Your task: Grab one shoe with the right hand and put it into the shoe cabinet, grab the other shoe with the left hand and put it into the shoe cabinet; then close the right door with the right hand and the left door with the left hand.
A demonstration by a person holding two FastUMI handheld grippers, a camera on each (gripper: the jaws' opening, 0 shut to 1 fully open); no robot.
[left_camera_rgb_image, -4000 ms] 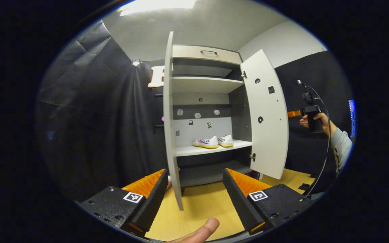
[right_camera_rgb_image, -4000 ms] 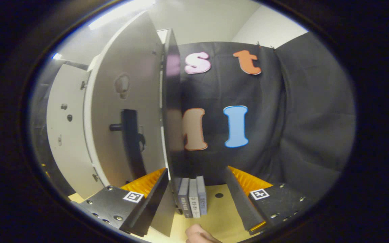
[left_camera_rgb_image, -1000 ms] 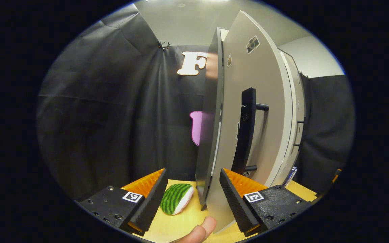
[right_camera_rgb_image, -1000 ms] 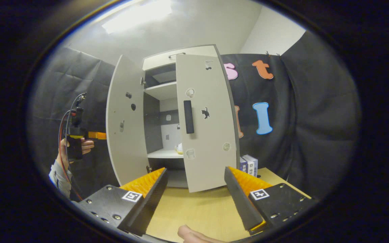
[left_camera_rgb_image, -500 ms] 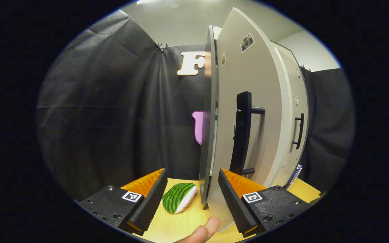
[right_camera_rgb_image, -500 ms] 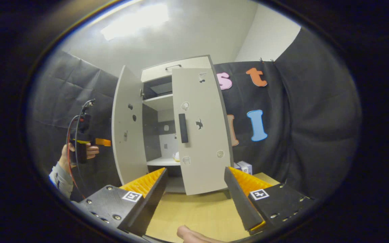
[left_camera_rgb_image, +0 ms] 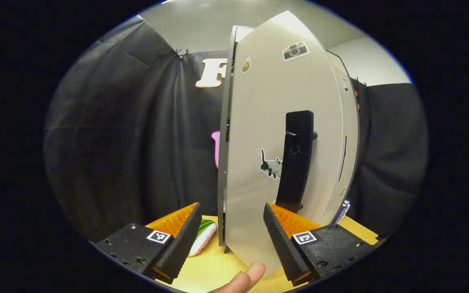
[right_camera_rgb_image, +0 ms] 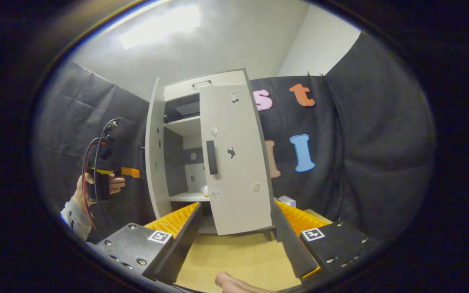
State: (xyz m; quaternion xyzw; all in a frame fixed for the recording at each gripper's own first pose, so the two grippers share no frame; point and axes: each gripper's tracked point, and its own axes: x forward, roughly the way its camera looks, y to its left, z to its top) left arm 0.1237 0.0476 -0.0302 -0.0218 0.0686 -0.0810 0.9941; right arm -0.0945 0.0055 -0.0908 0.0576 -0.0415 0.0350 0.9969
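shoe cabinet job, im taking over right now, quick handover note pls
Left gripper: open, its fingers either side of the left door's edge, near the black handle; nothing clamped.
Right gripper: open, empty, back from the cabinet.
Shoes: one shoe shows on the shelf; the second is hidden by the right door.
Done: right door nearly shut.
Left: push the left door closed, since it is part open, then check the right door is fully shut.

The cabinet (right_camera_rgb_image: 202,85) was pale grey-white with dark grey inner walls; its door (left_camera_rgb_image: 259,134) bore a black handle (left_camera_rgb_image: 295,158) and a black-and-white cat sticker (left_camera_rgb_image: 270,164). The table (right_camera_rgb_image: 234,256) was light wood; a green-striped toy (left_camera_rgb_image: 202,240) lay there
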